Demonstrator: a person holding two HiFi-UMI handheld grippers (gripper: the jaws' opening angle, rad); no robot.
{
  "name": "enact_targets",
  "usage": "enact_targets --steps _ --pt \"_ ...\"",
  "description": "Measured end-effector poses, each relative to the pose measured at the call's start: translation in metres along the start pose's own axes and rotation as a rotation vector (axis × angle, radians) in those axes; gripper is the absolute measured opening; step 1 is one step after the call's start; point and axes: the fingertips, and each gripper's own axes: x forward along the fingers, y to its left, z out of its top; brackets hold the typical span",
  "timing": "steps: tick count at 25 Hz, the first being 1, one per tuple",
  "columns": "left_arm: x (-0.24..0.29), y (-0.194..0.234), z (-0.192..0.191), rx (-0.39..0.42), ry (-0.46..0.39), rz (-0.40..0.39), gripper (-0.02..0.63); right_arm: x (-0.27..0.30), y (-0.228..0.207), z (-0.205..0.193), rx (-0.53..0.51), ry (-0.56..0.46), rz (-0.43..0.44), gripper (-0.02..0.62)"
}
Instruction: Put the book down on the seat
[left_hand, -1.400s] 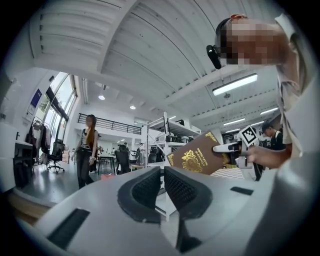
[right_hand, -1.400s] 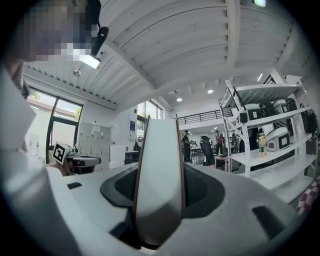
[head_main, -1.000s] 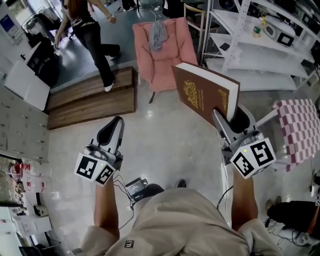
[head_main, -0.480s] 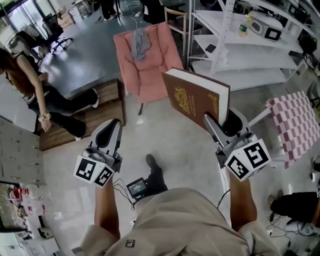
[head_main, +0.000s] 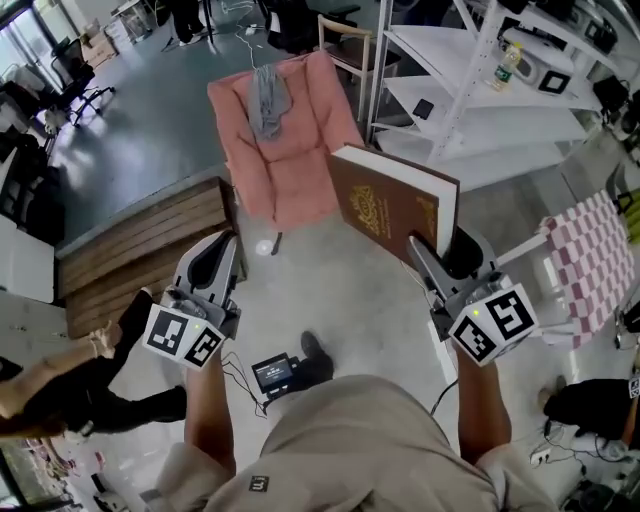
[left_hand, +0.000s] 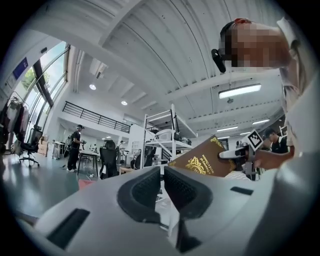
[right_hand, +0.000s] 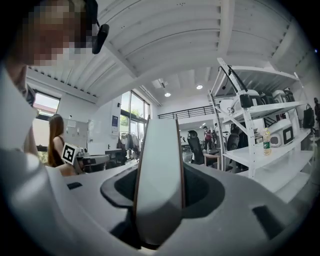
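A thick brown book (head_main: 385, 205) with a gold emblem is held up at a tilt over the floor, my right gripper (head_main: 435, 255) shut on its lower edge. In the right gripper view its pale page edge (right_hand: 160, 185) fills the gap between the jaws. The pink armchair (head_main: 285, 140) stands ahead and to the left of the book, a grey garment (head_main: 268, 100) draped over its back and its seat bare. My left gripper (head_main: 210, 265) hangs left of the book, shut and holding nothing. In the left gripper view its pads (left_hand: 145, 187) almost meet, and the book (left_hand: 202, 160) shows beyond them.
A low wooden platform (head_main: 130, 250) lies left of the armchair. White shelving (head_main: 480, 90) with a bottle (head_main: 507, 65) stands at the right, with a pink checked stool (head_main: 590, 260) nearer. A person (head_main: 60, 390) crouches at the lower left. A small device (head_main: 272, 375) with cables lies by my feet.
The armchair has slid left and nearer in the head view. The other person has moved from the upper left to the lower left. The book stays gripped at the same tilt.
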Motion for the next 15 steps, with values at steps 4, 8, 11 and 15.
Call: enact_targets --steps 4,8,11,15 --pt "0.033 0.056 -0.001 0.004 0.012 -0.033 0.025 0.063 -0.005 0.001 0.019 0.010 -0.017 0.213" --pt "0.053 0.099 0.002 0.008 0.003 -0.045 0.025 0.113 -0.006 0.003 0.015 0.026 -0.019 0.213" --pt "0.063 0.129 0.005 0.006 -0.005 -0.046 0.025 0.146 -0.005 0.009 0.011 0.026 -0.014 0.213" --pt "0.072 0.164 0.005 0.005 -0.015 -0.035 0.025 0.186 -0.005 0.011 -0.001 0.028 -0.001 0.213"
